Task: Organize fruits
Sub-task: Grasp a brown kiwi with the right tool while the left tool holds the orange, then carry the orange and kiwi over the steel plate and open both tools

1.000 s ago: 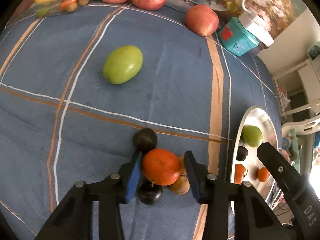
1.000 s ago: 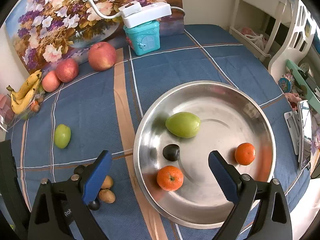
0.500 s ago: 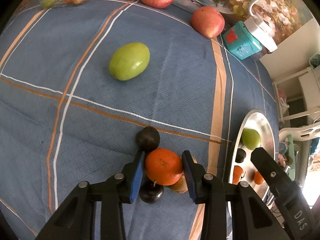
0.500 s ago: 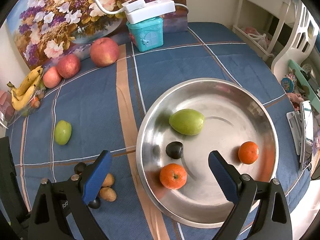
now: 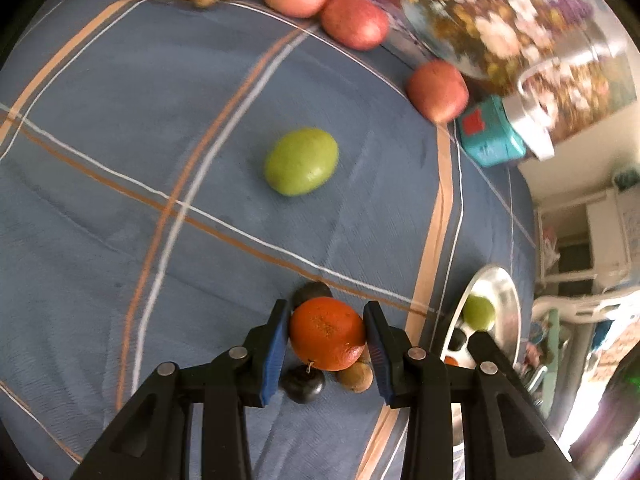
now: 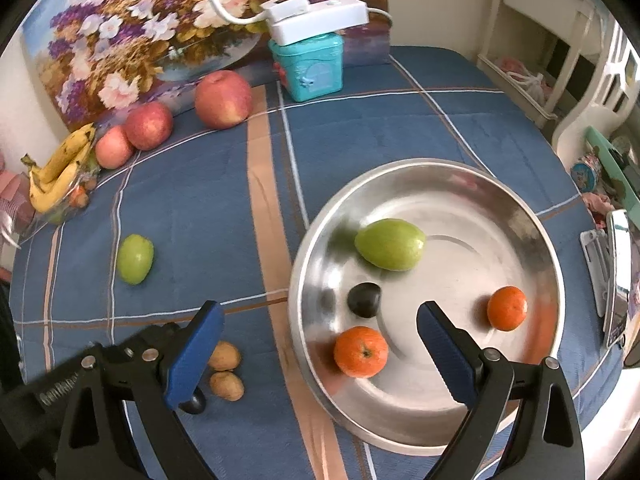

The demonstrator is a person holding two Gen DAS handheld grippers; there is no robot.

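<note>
Floral painting propped at table back; teal tin before it, white lamp base atop.

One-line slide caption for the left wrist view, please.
Left hand-held gripper clamps an orange above dark plums on the blue tablecloth; a green fruit lies beyond.

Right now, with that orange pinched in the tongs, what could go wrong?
1. The round orange fruit is held only at its sides by the left tongs, so it might slip out.
2. It could drop onto the small dark plum and brown kiwi beneath.
3. Dropped into the shiny steel bowl, it may knock the loose fruit there.
</note>
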